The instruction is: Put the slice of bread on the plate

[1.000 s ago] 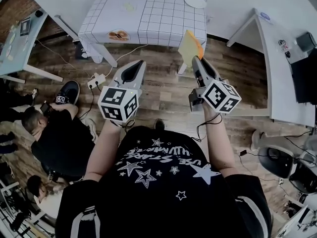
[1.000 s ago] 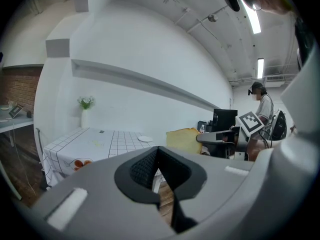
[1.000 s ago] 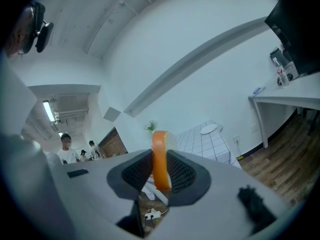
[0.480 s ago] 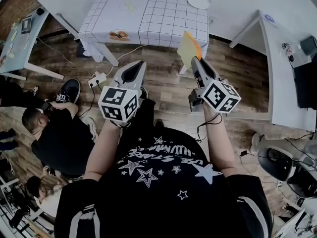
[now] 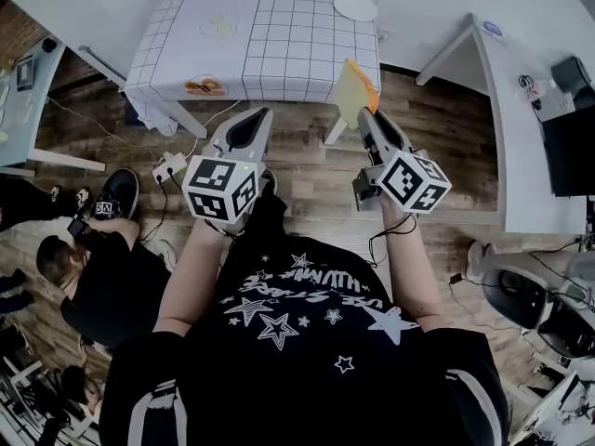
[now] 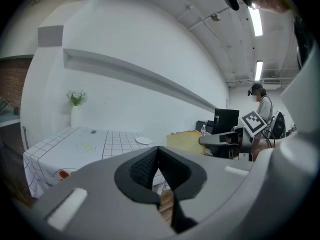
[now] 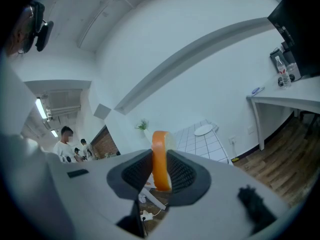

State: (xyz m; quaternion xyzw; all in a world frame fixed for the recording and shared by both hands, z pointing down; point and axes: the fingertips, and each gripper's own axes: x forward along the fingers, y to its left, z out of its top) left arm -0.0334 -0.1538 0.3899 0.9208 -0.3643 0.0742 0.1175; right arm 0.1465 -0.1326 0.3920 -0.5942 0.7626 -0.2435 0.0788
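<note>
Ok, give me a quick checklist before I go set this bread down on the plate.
1. Slice of bread held by the right gripper: ok, pinched upright between the pads.
2. Plate free to take it: ok, nothing shows on it.
3. Plate within reach: not ok, it lies toward the far side of the table, and both grippers are over the floor short of the table.
4. Left gripper out of the way: ok, shut and empty, beside the right one.
5. Route across the cloth: cannot tell, flat coloured patches may be print or objects.

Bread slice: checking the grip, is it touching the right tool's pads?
Touching: the right gripper view shows the right tool pinching the bread slice between its pads.
</note>
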